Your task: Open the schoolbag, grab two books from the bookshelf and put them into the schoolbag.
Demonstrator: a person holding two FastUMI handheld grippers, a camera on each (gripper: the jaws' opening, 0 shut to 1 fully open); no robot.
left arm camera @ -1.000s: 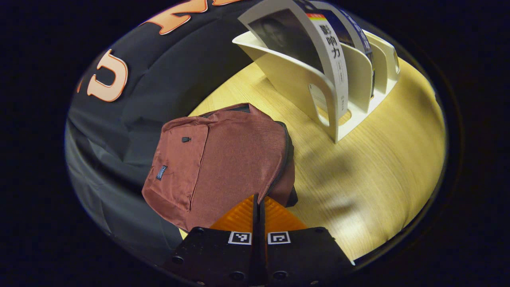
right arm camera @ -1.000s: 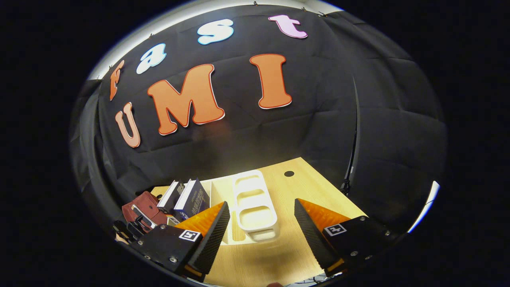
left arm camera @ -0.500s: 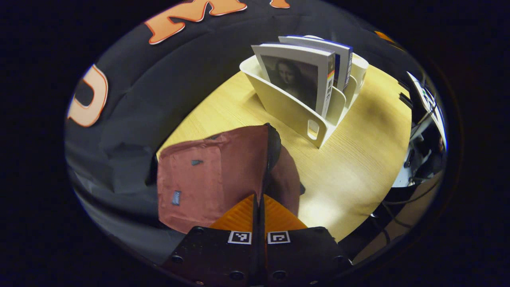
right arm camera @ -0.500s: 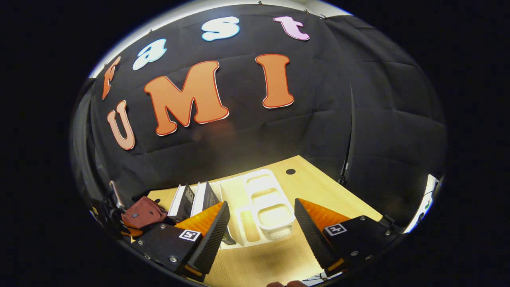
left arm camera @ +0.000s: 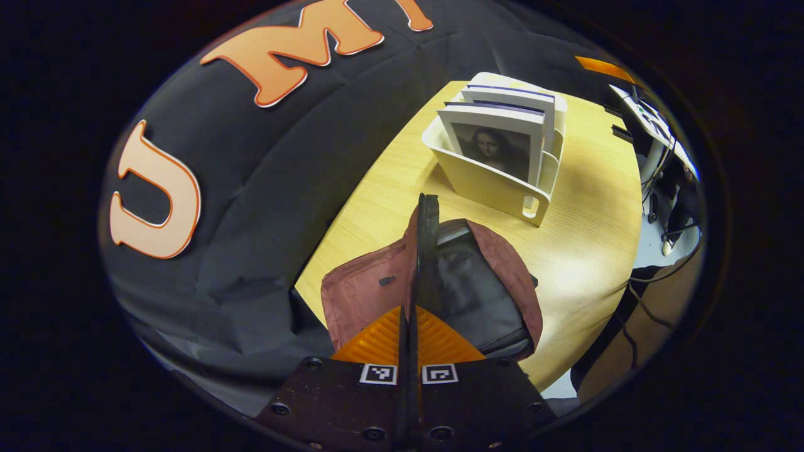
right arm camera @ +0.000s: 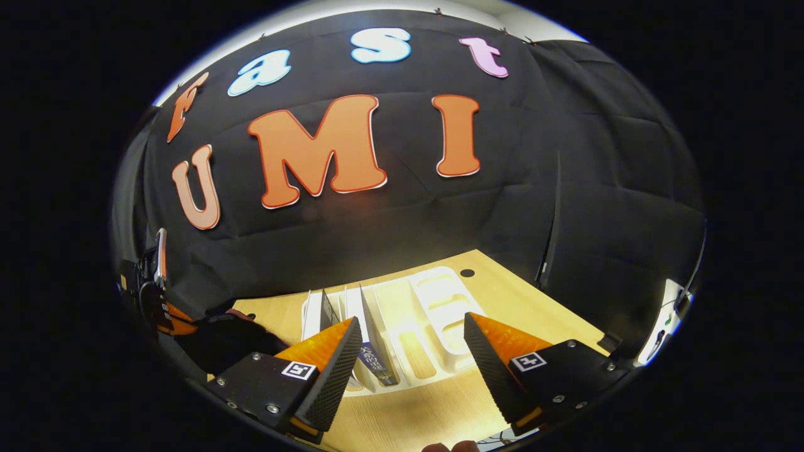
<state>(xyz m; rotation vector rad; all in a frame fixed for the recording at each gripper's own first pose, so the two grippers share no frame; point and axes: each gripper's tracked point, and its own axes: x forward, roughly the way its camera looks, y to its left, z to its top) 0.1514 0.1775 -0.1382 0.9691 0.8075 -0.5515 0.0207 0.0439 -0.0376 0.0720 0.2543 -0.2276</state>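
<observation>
- In the left gripper view my left hand-held gripper [left arm camera: 409,314] has its fingers pressed together, pinching the zipper edge of the schoolbag [left arm camera: 370,292] and holding that flap up.
- The schoolbag is reddish brown and sits on the table [left arm camera: 590,251] near the edge by the black cloth wall; its mouth gapes open to the right of the lifted flap, showing a dark grey lining [left arm camera: 471,295].
- Beyond the bag, well apart from it, I see the cream bookshelf [left arm camera: 487,182] with two books upright in its nearer slots.
- The front book [left arm camera: 493,141] shows a portrait painting on its cover; the second book [left arm camera: 515,100] stands just behind it. I cannot read any writing on them from here.
- A small dark tag [left arm camera: 387,280] sits on the bag's front panel; too small to read.
- In the right gripper view my right hand-held gripper [right arm camera: 408,342] is spread wide with nothing between its fingers, hovering above the table in front of the bookshelf [right arm camera: 433,307].
- The two books [right arm camera: 352,314] stand edge-on at the shelf's left end, partly hidden by my left finger [right arm camera: 326,364]; print on a blue spine is illegible.
- Cables and stands [left arm camera: 659,182] crowd the floor past the table's right side.
</observation>
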